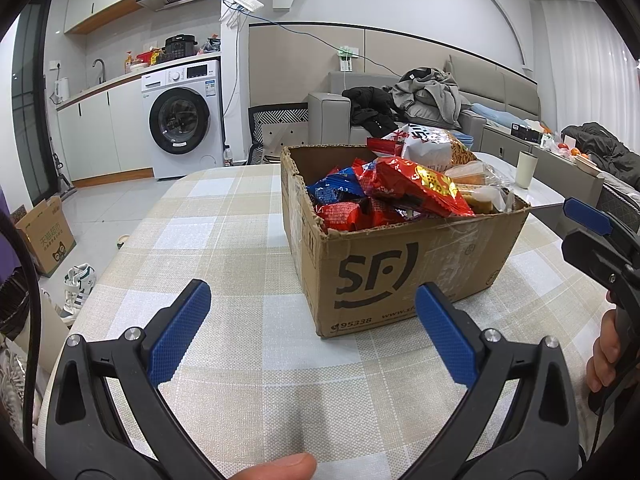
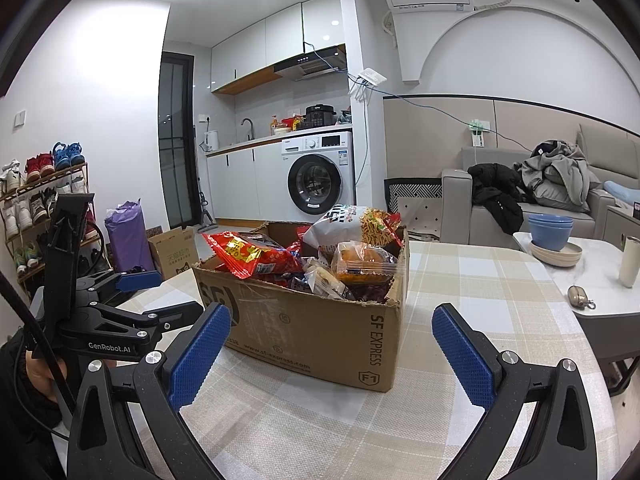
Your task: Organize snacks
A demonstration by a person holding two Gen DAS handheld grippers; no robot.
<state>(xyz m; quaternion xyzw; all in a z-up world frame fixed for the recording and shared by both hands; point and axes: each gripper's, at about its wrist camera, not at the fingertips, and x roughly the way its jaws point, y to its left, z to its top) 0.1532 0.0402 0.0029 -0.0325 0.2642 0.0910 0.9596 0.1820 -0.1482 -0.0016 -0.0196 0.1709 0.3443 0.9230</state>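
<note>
We see the cardboard box (image 1: 400,264) standing at centre frame on the checked cloth of the counter (image 1: 224,240), its flaps gone and the rim torn. It is heaped with snacks: a large red packet (image 1: 416,190) lies across the top, a blue packet (image 1: 334,188) sits toward the box's left wall, and a white noodle bag (image 1: 430,146) rises above the far rim. In the right wrist view a clear-wrapped bun (image 2: 362,266) rests near the box's right corner, just below the noodle bag.

Left claw (image 1: 312,332): released, blue pads spread wide, nothing between them; it sits low in the frame over bare cloth, short of the box's near corner.

Right claw (image 2: 330,354): likewise released and holding nothing, its pads framing the box's near corner, apart from the cardboard.

Each claw shows at the edge of the other's view, left claw at the left side of the right wrist view.

At the right edge of that view, blue bowls (image 2: 550,230) stacked on a beige plate sit on a separate marble table (image 2: 600,276), well apart from the box.
</note>
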